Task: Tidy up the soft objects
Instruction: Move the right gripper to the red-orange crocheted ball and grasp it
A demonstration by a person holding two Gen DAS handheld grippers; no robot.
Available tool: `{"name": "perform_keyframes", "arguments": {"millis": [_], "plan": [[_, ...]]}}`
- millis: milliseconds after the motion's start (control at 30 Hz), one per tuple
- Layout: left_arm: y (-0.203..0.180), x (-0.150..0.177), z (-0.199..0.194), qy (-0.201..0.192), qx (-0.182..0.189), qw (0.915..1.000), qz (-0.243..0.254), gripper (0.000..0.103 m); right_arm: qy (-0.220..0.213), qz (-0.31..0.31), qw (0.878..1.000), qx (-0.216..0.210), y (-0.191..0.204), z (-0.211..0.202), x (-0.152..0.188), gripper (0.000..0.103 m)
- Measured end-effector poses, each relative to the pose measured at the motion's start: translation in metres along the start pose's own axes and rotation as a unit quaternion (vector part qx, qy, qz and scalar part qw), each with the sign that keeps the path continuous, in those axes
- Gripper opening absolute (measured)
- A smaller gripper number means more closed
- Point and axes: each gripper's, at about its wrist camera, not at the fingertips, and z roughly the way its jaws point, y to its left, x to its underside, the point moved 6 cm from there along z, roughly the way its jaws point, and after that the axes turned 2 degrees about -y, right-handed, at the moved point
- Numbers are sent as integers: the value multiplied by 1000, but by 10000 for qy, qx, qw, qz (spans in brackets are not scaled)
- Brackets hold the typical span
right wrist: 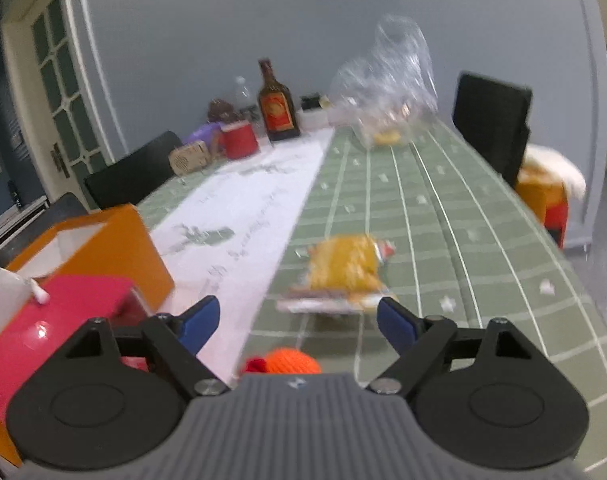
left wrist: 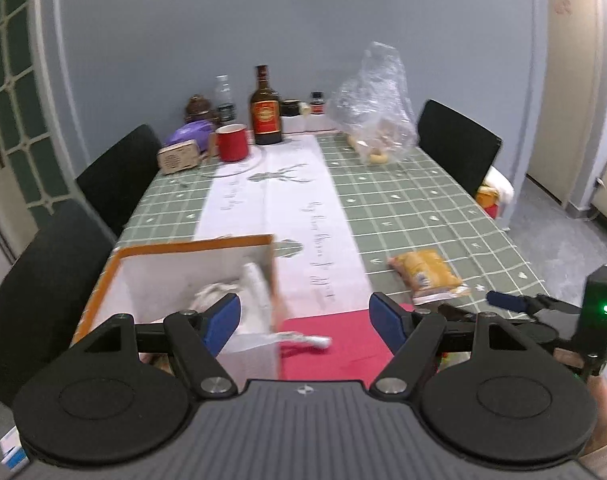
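Box (left wrist: 183,276) on table (left wrist: 423,208) near-left w/ cloth (left wrist: 219,292) in it. Snack pack (left wrist: 425,274) to its right, apart. Far end: bottle (left wrist: 266,108) centre, mug (left wrist: 232,142) just left of it, bag (left wrist: 373,104) right. Knit ball (right wrist: 291,361) at near edge.

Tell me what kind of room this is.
Most likely a home dining room: a long table under a green checked cloth, black chairs along both sides, and a brown bottle and red mug at the far end.

orange box (left wrist: 175,252) left, tablecloth (left wrist: 415,208) open right
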Motion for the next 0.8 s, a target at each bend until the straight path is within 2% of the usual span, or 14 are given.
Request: {"name": "perform_keyframes", "arguments": {"millis": [200,267,333,433,567,600,667,733,800], "plan": [[-32,1,19,147,198,9997,73,86,177,-162,9997,62,-2,8,10,82],[-40,1,20,135,247,9996,68,86,302,-247,9992,52,2,15,14,77],[-46,2,19,108,283,9995,74,86,362,-340,9987,79,7,20,19,77],[-55,2,19,130,284,9994,130,86,266,-280,9992,121,12,23,21,77],[-64,4,19,152,245,9994,208,86,393,-375,9985,60,17,28,28,75],[-65,5,19,163,255,9993,208,86,426,-380,9984,42,18,30,29,74],[-70,6,19,182,268,9992,223,86,520,-414,9978,78,18,34,31,58],[-75,6,17,155,259,9991,299,86,643,-401,9971,48,17,37,34,52],[-80,6,15,139,255,9988,382,86,670,-438,9968,46,17,34,35,52]]}}
